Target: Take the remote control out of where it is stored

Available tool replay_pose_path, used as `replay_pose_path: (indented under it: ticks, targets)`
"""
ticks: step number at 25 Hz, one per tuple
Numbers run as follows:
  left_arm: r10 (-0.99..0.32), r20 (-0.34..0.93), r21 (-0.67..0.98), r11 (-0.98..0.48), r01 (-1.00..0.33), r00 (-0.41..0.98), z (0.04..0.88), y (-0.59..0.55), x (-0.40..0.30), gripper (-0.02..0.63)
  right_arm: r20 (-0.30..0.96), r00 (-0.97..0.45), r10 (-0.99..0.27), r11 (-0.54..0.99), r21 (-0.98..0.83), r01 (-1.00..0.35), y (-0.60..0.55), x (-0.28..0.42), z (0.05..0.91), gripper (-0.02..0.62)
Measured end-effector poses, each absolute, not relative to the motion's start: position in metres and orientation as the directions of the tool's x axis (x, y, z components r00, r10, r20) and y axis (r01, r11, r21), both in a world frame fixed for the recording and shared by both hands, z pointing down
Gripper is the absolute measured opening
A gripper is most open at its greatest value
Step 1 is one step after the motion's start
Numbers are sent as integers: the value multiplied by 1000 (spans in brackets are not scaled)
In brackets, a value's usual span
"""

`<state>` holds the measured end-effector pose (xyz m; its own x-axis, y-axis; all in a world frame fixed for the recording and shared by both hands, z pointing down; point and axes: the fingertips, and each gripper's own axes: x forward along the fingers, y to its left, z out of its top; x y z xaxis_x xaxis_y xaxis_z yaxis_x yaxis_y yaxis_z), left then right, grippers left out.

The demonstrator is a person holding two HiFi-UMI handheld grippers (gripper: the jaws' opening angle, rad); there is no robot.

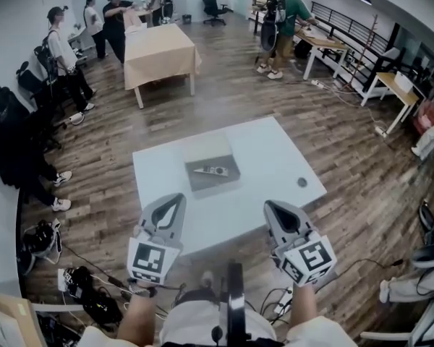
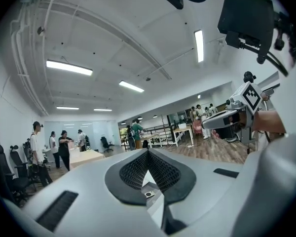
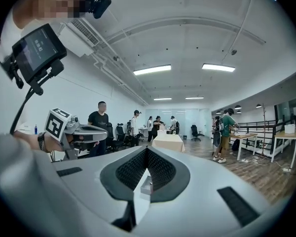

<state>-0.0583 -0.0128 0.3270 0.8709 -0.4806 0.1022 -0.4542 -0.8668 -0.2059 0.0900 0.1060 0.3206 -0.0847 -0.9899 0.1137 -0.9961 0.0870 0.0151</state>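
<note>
- On the white table [image 1: 275, 147] in the middle of the head view sits a flat grey box [image 1: 206, 150], lid off.
- The remote control [image 1: 211, 170] lies inside that box, in the half nearer the person, its long side running 9 to 3 o'clock.
- A small dark round spot [image 1: 301, 182] is on the tabletop at about 3 o'clock from the box, well apart from it.
- The left gripper [image 1: 178, 196] hangs at roughly 7 o'clock from the box, over the near table edge. Its own view shows the jaws [image 2: 148, 151] pressed together at the tips with nothing between them.
- The right gripper [image 1: 269, 205] is at about 5 o'clock from the box, level with the left one. Its jaws [image 3: 147, 149] are likewise closed tip to tip and empty.
- Neither gripper touches the box or the remote control.
- At 11 o'clock, farther off, stands a table with a tan cloth [image 1: 159, 49], and several people stand around the room.
</note>
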Motion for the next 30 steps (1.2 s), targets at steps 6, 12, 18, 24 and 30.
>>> replay_pose_path:
  ticks: [6,12,18,24,30]
  targets:
    - [-479,119,-195,-870,-453,870,335,-51,-53,-3,116,-81,-990,80,-6,-997,69,98,318,-3]
    - [-468,127,-184,-878,-443,875,341,-78,-47,-3,105,-61,-993,60,-13,-998,42,106,316,-3]
    - [-444,131,-158,-892,-423,886,351,-108,-46,-2,143,-34,-989,39,36,-999,12,106,321,-3]
    - [-391,162,-134,-918,-372,906,369,-121,-33,-3,201,-14,-979,27,64,-998,-6,107,335,-3]
    - [-375,174,-117,-926,-358,911,374,-130,-27,-3,248,-3,-969,30,106,-994,-19,108,352,-3]
